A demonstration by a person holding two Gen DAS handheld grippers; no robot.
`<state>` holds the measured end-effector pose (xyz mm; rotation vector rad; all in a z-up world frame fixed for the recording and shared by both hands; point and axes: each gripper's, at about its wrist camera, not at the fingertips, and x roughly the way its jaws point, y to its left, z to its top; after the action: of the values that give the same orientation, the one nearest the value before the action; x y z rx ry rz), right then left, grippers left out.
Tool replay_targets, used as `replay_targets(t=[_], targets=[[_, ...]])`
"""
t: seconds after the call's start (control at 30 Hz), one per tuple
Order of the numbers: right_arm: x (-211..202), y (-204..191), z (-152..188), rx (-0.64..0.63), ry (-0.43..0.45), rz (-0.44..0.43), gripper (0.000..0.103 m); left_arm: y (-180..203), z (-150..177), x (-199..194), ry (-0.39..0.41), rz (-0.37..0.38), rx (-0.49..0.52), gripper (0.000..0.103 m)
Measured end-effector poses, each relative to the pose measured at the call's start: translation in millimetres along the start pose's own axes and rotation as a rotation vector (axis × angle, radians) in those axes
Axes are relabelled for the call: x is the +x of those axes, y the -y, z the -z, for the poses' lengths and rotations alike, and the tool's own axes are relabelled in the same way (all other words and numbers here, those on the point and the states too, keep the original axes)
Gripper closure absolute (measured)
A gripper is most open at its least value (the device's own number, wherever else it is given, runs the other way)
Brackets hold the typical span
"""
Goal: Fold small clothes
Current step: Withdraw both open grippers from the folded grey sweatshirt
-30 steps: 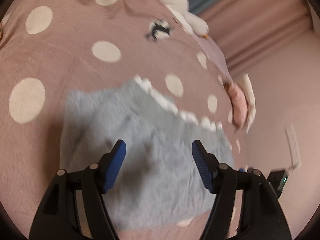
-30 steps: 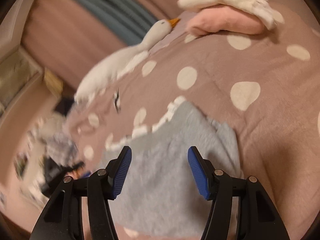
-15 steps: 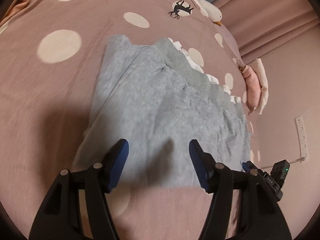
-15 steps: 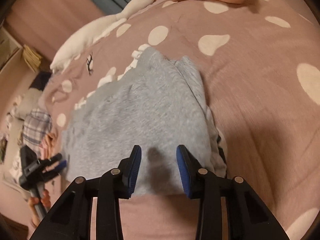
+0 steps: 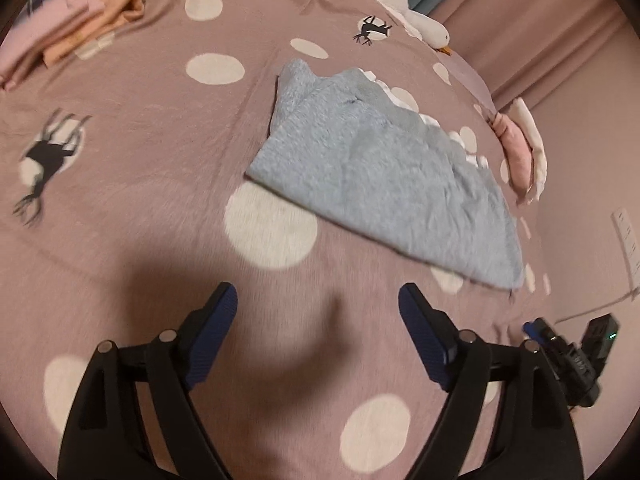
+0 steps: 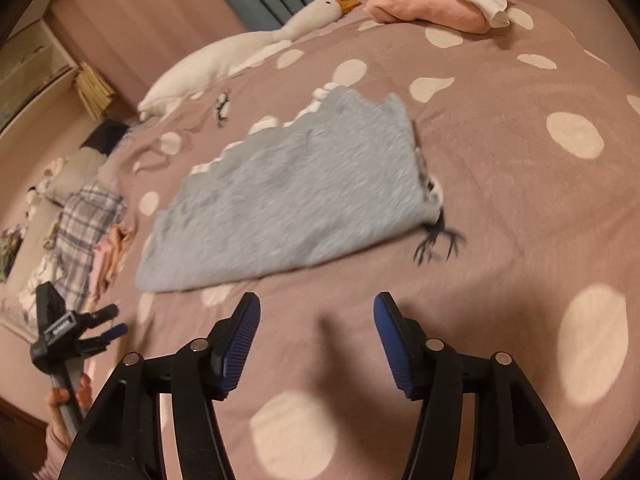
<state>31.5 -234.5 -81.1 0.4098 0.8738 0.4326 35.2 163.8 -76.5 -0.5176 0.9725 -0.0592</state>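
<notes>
While the folded grey garment [image 5: 384, 176] lies flat on the bed [image 5: 152, 128], both the left gripper [image 5: 318, 334] and right gripper [image 6: 317, 344] hover short of it, jaws spread and empty, likely so it rests undisturbed.

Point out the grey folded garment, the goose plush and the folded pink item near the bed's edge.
grey garment [image 5: 392, 184]: left wrist view, middle of its top layer.
goose plush [image 6: 320, 10]: right wrist view, on its white head.
pink folded item [image 6: 428, 10]: right wrist view, middle of its pink roll, under a cream cloth.
</notes>
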Motion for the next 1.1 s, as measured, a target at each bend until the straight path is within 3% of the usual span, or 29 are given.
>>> replay_targets(t=[0.1, 0.13, 0.2, 0.37, 0.67, 0.77, 0.93, 1.1], targets=[[-12.1, -9.6, 11.1, -0.009, 0.028, -0.012, 0.039, 12.0, 16.3, -13.9, 0.03, -0.019, 0.049, 0.014], [-16.1, -13.0, 14.9, -0.011, 0.04, -0.013, 0.037, 15.6, 21.0, -18.2, 0.037, -0.031, 0.062, 0.006], [-23.8, -19.6, 22.7, -0.021, 0.064, -0.001, 0.031, 21.1, 30.5, -26.5, 0.06, -0.048, 0.07, 0.0], [-34.0, -34.4, 37.9, -0.056, 0.101, 0.038, 0.027, 31.7, 44.8, -44.0, 0.106, -0.049, 0.056, 0.0], [-41.0, -61.4, 44.8, -0.132, 0.128, 0.055, 0.018, 46.1, 49.5, -59.5, 0.176, -0.099, 0.12, 0.0], [-38.3, -71.2, 42.8, -0.153, 0.146, 0.054, 0.011, 45.0, 44.0, -56.0, 0.203, -0.098, 0.132, 0.0], [-27.8, -84.3, 34.4, -0.195, 0.189, 0.085, 0.01, 38.6, 26.1, -42.8, 0.244, -0.068, 0.128, 0.0], [-11.5, -93.9, 25.9, -0.219, 0.193, 0.138, 0.01, 32.5, 10.0, -23.2, 0.211, -0.047, 0.11, 0.0]])
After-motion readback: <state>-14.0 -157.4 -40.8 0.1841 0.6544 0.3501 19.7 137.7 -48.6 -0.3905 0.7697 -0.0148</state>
